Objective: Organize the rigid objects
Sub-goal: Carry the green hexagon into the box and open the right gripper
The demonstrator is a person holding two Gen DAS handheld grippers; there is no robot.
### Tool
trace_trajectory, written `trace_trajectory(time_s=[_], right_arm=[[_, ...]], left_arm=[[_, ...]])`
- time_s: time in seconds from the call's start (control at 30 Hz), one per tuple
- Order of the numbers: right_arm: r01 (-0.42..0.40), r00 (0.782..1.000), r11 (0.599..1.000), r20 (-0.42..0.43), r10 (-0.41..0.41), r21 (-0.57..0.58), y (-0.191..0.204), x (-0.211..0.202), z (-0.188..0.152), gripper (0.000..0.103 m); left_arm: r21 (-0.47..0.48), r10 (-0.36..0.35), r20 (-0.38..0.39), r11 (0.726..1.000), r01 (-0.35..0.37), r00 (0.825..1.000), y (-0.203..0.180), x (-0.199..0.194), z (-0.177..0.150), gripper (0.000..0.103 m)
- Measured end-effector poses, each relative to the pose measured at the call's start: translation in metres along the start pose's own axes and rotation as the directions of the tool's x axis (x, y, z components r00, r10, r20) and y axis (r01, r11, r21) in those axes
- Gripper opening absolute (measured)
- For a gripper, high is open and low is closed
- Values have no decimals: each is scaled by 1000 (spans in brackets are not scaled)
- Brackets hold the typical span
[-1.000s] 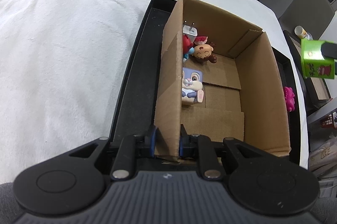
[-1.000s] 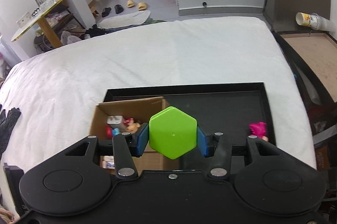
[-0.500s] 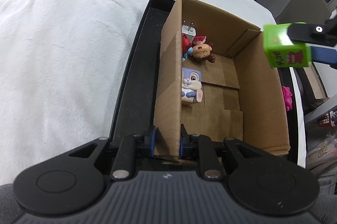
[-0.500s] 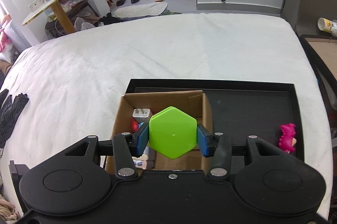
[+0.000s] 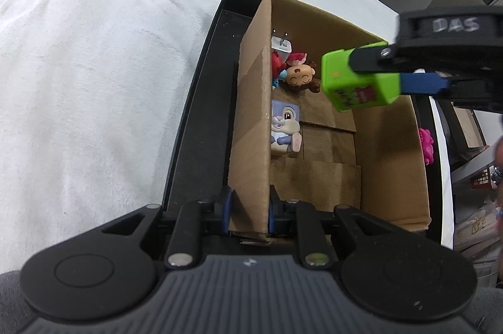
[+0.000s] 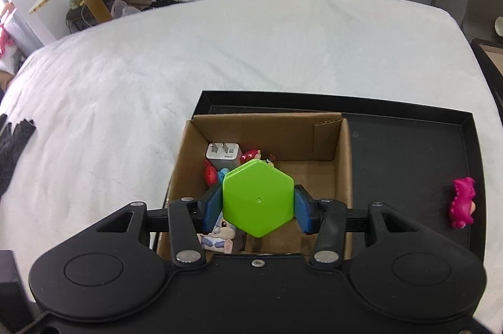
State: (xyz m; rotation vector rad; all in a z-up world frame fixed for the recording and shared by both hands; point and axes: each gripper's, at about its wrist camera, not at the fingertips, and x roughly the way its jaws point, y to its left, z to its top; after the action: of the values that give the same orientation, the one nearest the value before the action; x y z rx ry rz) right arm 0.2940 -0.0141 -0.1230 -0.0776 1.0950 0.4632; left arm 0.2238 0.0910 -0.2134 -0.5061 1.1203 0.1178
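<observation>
In the left wrist view, the left claw [image 5: 248,213] is closed tight on the near corner of the left wall of the open brown cardboard box [image 5: 251,120], one blue pad on each side of the wall. The box sits in a shallow black tray [image 5: 201,101] on a bed covered in white fleece [image 5: 94,67]. Inside the box, along that left wall, lie a white plug adapter [image 5: 280,43], a small red figure [image 5: 278,62], a brown-haired doll figure [image 5: 300,78] and a lavender rabbit figure [image 5: 284,129]. The right claw [image 5: 374,76] reaches in over the box from the right, gripping a lime-green hexagonal plastic container [image 5: 358,82] above the box's far half. A pink toy dinosaur [image 5: 426,145] lies on the tray right of the box. In the right wrist view, the right claw [image 6: 257,205] is clamped narrowly on the green container [image 6: 257,199], its blue pads pressing on two opposite sides, the flat hexagonal face toward the camera. The container hangs above the box [image 6: 342,164], over the figures in its left part; the adapter [image 6: 223,153] shows just beyond it. The pink dinosaur [image 6: 463,203] lies on the tray [image 6: 408,151] well right of the box.
</observation>
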Motion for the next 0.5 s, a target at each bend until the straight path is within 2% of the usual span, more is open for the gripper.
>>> trace_trajectory(time_s=[0.17, 0.33, 0.5], right_arm=[[43, 999, 999, -20, -44, -26, -1, 15, 1, 47], [108, 994, 994, 1, -108, -33, -5, 21, 3, 49], [86, 996, 996, 14, -86, 0, -13, 12, 2, 53]], left_arm=[[-8, -3, -2, 1000, 3, 1000, 2, 0, 0, 20], [0, 0, -3, 1000, 0, 1000, 0, 0, -1, 20], [-5, 2, 0, 1000, -2, 1000, 1, -1, -1, 20]])
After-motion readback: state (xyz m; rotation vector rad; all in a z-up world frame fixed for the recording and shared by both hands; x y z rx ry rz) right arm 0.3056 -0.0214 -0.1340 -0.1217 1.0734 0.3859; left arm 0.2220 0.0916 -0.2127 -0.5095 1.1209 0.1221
